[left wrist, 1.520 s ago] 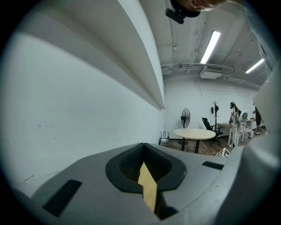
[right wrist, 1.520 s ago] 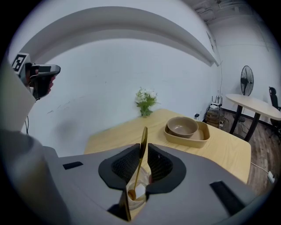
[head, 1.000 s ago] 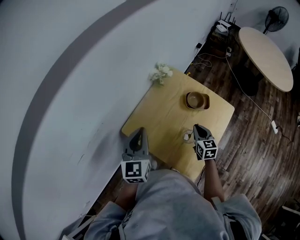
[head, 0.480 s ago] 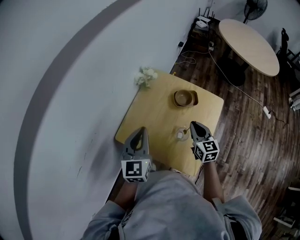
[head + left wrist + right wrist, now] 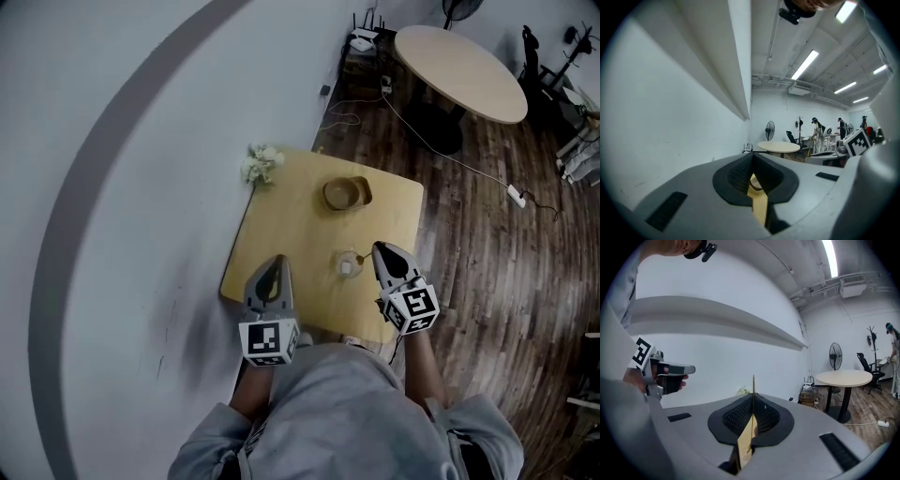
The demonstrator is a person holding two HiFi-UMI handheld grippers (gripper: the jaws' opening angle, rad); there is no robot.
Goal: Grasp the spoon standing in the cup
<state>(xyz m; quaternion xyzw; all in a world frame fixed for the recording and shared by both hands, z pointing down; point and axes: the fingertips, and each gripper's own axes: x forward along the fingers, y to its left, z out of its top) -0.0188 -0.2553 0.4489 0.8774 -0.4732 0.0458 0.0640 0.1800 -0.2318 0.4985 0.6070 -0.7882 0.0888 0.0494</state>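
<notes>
The spoon shows as a thin gold stem, upright, pinched in the closed jaws of the right gripper; its cup stands just beside, at the gripper's 9 o'clock, on the table; a bowl sits at the cup's 12 with bare wood between; the left gripper is closed and empty by the near-left corner.
</notes>
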